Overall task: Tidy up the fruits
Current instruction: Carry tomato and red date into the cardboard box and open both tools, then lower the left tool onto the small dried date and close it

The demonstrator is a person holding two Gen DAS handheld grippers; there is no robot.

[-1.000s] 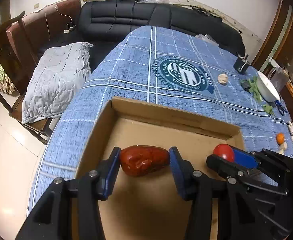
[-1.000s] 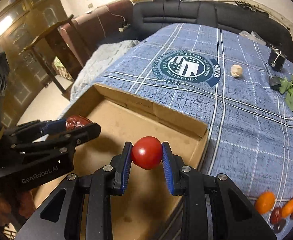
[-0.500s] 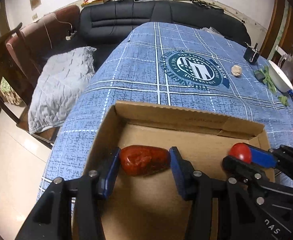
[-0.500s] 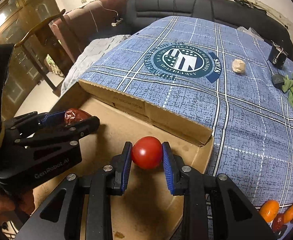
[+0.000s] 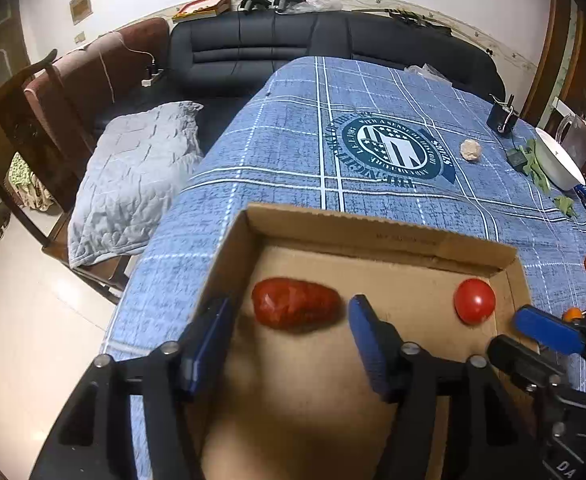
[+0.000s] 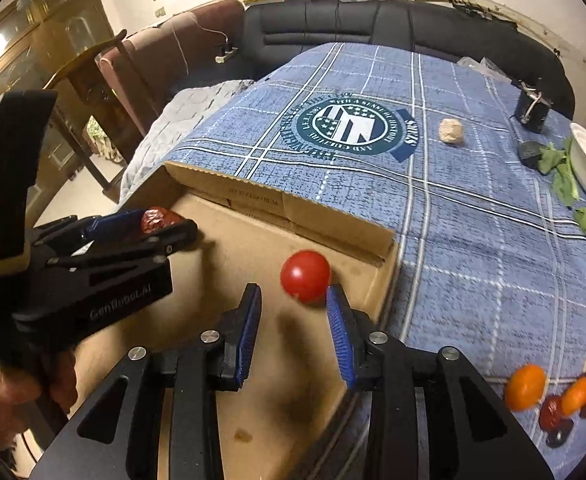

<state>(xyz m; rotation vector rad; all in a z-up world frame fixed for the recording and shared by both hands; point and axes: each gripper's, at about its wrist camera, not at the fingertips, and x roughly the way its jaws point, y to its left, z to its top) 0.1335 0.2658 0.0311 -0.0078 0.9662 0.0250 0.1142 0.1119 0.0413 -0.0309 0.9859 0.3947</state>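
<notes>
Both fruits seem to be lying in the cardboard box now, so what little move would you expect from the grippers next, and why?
Probably both lift back out. The left gripper and right gripper are opening their jaws, and the red date and tomato lie loose in the cardboard box. More fruit waits on the cloth to the right.

Wrinkled dark-red date (image 5: pixel 296 303) and round red tomato (image 5: pixel 474 301) lie apart inside the open cardboard box (image 5: pixel 377 232).

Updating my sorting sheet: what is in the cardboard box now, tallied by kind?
Round red tomato: 1
Wrinkled dark-red date: 1
Total in the cardboard box: 2
</notes>
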